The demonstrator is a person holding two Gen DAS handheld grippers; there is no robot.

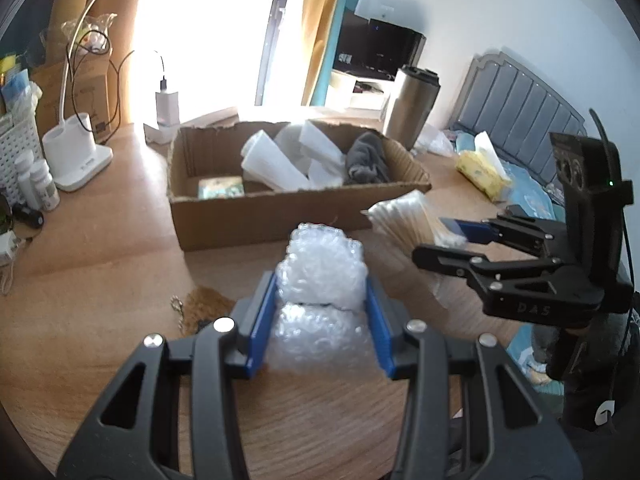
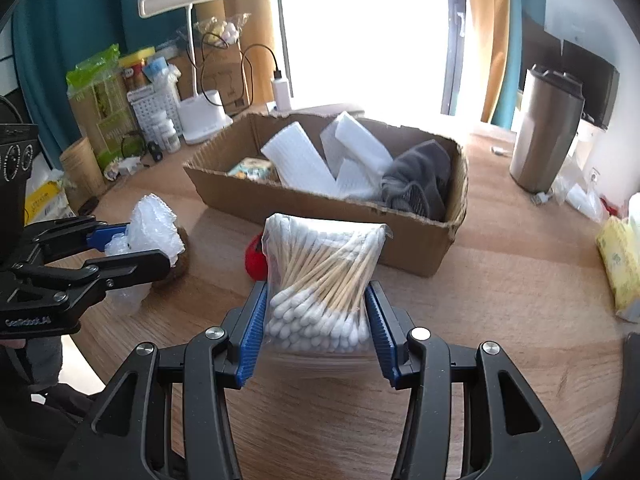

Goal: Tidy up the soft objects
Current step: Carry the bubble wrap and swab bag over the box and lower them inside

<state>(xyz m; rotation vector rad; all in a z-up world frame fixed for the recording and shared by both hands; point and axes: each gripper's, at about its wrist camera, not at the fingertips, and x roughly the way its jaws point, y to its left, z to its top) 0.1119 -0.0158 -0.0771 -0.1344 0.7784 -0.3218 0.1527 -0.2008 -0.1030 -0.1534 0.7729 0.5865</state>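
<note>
My left gripper [image 1: 320, 284] is shut on a wad of clear bubble wrap [image 1: 320, 260], held a little above the wooden table. In the right wrist view the same gripper [image 2: 148, 246] and bubble wrap [image 2: 154, 224] show at the left. My right gripper [image 2: 316, 292] is shut on a clear bag of cotton swabs [image 2: 324, 264], also off the table; the left wrist view shows that gripper [image 1: 434, 240] and bag [image 1: 400, 216] on its right. Just behind both stands an open cardboard box [image 2: 320, 204] holding white foam sheets [image 2: 300, 160], a grey cloth [image 2: 420, 180] and a small colourful pack [image 2: 252, 170].
A red object [image 2: 254, 260] lies behind the swab bag. A brown fuzzy item [image 1: 208, 300] with a key chain lies left of the bubble wrap. A steel tumbler [image 2: 544, 128] and a yellow tissue pack [image 2: 620, 264] stand right of the box. A white desk lamp [image 2: 200, 120] and small bottles stand to its left.
</note>
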